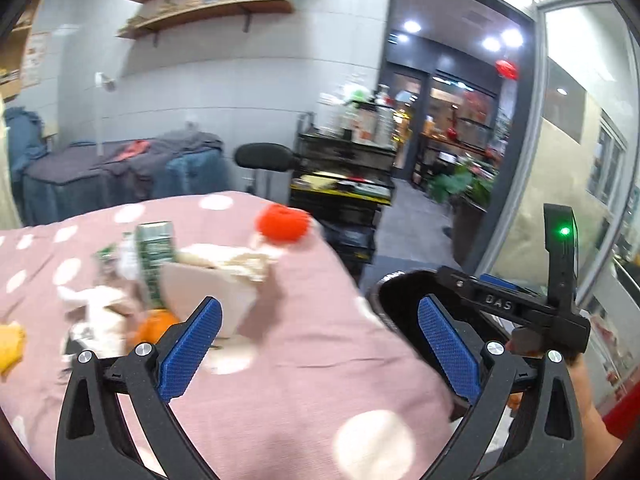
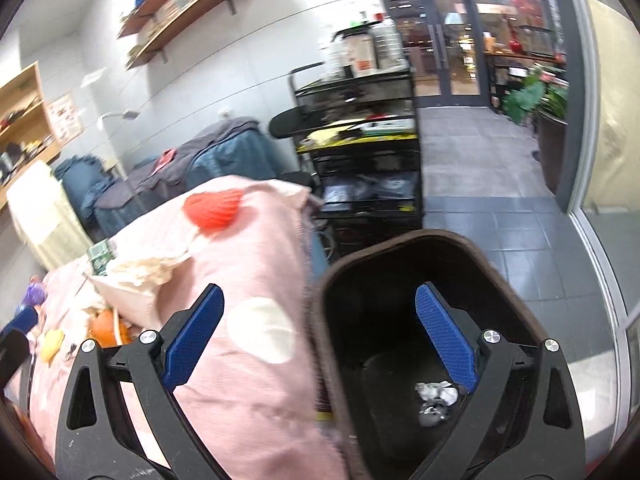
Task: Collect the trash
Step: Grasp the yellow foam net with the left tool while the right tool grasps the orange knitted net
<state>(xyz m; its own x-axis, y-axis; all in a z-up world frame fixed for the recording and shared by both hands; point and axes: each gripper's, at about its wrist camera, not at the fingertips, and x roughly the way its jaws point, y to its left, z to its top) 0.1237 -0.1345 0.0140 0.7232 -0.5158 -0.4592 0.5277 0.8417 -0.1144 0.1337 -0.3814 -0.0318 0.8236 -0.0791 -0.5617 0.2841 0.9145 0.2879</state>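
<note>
A dark trash bin (image 2: 432, 264) with a brown rim stands beside a bed with a pink dotted cover (image 2: 248, 360). A crumpled white wrapper (image 2: 436, 398) lies at the bin's bottom. My right gripper (image 2: 320, 340) is open and empty, over the bin's near rim. My left gripper (image 1: 320, 344) is open and empty above the pink cover (image 1: 280, 392). On the bed lie a green carton (image 1: 154, 256), crumpled cream paper (image 1: 236, 264), an orange piece (image 1: 154, 326) and a red knitted ball (image 1: 282, 222). The other gripper (image 1: 520, 308) shows at the right in the left wrist view.
A black cart (image 2: 360, 132) loaded with items stands behind the bed. Blue-covered furniture (image 1: 120, 176) is along the wall under wooden shelves (image 1: 216, 4). Grey tiled floor (image 2: 520, 240) runs to a glass door on the right.
</note>
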